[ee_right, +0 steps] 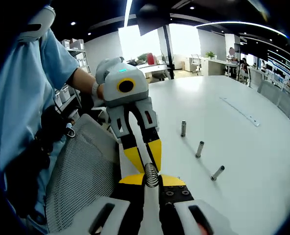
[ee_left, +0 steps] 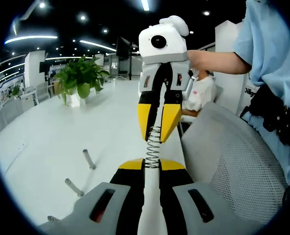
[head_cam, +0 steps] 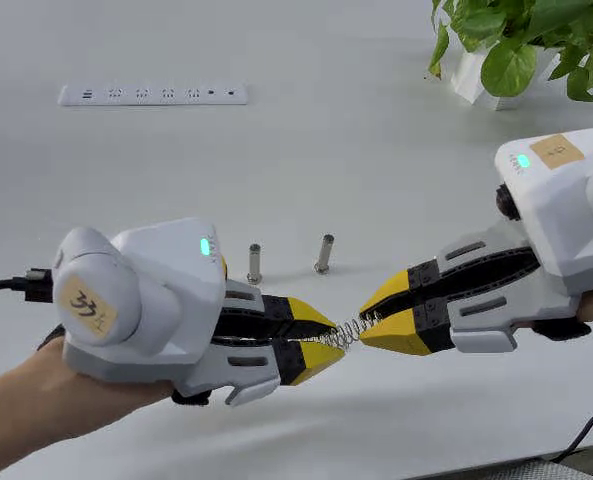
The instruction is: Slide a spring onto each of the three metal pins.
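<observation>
A small metal spring point(head_cam: 348, 332) stretches between the two yellow-tipped grippers, held above the white table point(head_cam: 306, 150). My left gripper point(head_cam: 326, 338) is shut on its left end and my right gripper point(head_cam: 371, 322) is shut on its right end. In the left gripper view the spring point(ee_left: 153, 144) rises from my own jaws point(ee_left: 152, 164) to the right gripper's tips point(ee_left: 157, 133). In the right gripper view the spring point(ee_right: 151, 175) sits at my jaw tips point(ee_right: 151, 180). Two metal pins point(head_cam: 254, 263) point(head_cam: 324, 253) stand just behind; three pins point(ee_right: 183, 128) point(ee_right: 199, 149) point(ee_right: 217, 172) show on the table.
A white power strip point(head_cam: 153, 95) lies at the far left of the table. A potted plant point(head_cam: 521, 40) stands at the far right corner. A grey mesh chair point(ee_left: 242, 161) is by the table's near edge, beside the person.
</observation>
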Tool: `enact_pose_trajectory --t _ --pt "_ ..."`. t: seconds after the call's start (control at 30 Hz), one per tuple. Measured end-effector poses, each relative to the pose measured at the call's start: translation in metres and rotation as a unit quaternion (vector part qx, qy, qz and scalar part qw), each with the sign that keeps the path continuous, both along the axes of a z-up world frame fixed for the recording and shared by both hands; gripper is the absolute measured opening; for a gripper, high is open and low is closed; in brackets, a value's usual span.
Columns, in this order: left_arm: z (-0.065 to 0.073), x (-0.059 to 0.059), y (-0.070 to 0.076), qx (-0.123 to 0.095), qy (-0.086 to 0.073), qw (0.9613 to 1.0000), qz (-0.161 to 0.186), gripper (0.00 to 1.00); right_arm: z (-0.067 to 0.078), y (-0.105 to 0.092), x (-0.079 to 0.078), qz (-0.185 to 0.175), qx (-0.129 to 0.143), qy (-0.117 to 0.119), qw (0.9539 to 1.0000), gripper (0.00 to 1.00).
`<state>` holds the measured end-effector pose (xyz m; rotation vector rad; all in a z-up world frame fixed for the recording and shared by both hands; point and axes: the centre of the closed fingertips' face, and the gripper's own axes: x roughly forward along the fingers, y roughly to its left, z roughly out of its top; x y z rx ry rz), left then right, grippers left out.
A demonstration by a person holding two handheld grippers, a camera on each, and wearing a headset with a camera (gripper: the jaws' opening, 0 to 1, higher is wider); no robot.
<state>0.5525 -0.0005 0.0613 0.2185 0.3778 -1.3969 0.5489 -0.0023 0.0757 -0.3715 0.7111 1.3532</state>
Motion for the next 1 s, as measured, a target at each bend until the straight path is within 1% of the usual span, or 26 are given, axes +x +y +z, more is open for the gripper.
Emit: enact_pose_trajectory --t 0.03,0.07,0.1,0.13,0.23,0.43,0.57,0.6,0.8,0.93,1.0 --pt "0.0 0.0 0.0 0.0 0.001 1.0 0.002 0.06 0.0 -0.001 0.0 0.006 -0.006 -0.008 0.9999 0.07" --pt "0.0 0.0 -0.001 0.0 0.001 1.0 0.002 0.06 0.001 0.0 0.0 0.007 -0.009 -0.008 0.9999 0.07" --pt "-0.001 0.0 -0.001 0.001 0.002 1.0 0.004 0.06 0.001 0.0 0.0 0.013 -0.019 -0.016 0.9996 0.07" --pt "-0.001 0.0 -0.001 0.001 0.003 1.0 0.004 0.06 0.001 0.001 -0.001 0.018 -0.023 -0.021 0.9993 0.07" --pt "-0.003 -0.001 -0.002 0.006 0.004 1.0 0.006 0.06 0.001 0.003 -0.003 0.029 -0.038 -0.032 0.9983 0.07" --pt "-0.008 -0.002 -0.003 0.013 0.008 0.9998 0.008 0.06 0.001 0.009 -0.005 0.051 -0.059 -0.047 0.9958 0.07" --pt "-0.009 -0.003 -0.003 0.015 0.011 0.9998 0.01 0.06 0.001 0.01 -0.004 0.064 -0.068 -0.056 0.9941 0.07" --pt "-0.01 -0.003 -0.003 0.015 0.014 0.9997 0.011 0.06 0.001 0.011 -0.005 0.068 -0.072 -0.058 0.9934 0.07" --pt "-0.01 -0.004 -0.002 0.011 0.013 0.9997 0.015 0.06 0.004 0.016 -0.006 0.081 -0.075 -0.064 0.9919 0.07" --pt "-0.009 -0.005 -0.002 0.008 0.016 0.9997 0.017 0.06 0.004 0.017 -0.006 0.088 -0.082 -0.067 0.9905 0.07" --pt "-0.009 -0.005 -0.002 0.007 0.014 0.9997 0.017 0.06 0.004 0.017 -0.006 0.091 -0.085 -0.067 0.99 0.07"
